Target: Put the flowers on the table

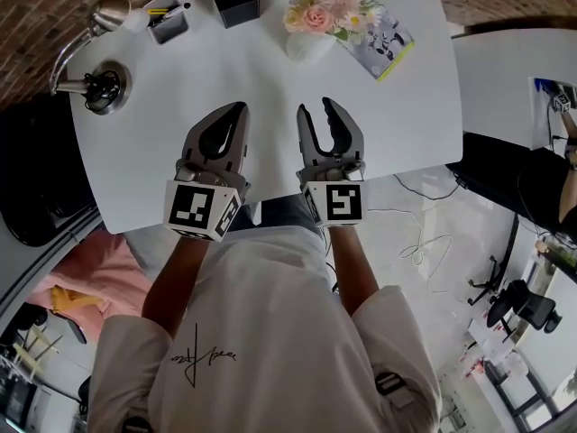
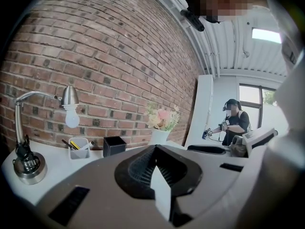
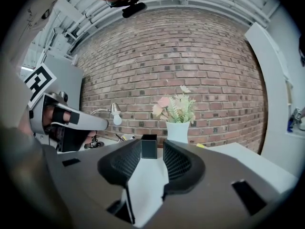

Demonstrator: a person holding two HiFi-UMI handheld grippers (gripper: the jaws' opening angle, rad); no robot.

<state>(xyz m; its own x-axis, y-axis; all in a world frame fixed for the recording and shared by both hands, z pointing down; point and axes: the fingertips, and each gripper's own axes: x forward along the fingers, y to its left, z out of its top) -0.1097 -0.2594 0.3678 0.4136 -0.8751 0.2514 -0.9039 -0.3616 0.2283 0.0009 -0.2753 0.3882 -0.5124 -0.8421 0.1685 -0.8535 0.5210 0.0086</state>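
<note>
A bunch of pink and cream flowers stands upright in a white vase at the far edge of the white table. Both grippers hover over the table's near edge, well short of the vase. My left gripper is shut with nothing in it. My right gripper is open, a gap between its fingers, and holds nothing. In the left gripper view the flowers stand ahead and slightly right of the left gripper. The right gripper view shows the flowers beyond the right gripper.
A silver desk lamp stands at the table's left end. A pen holder and a black box sit at the far edge, a booklet right of the vase. Cables lie on the floor. Another person stands far off.
</note>
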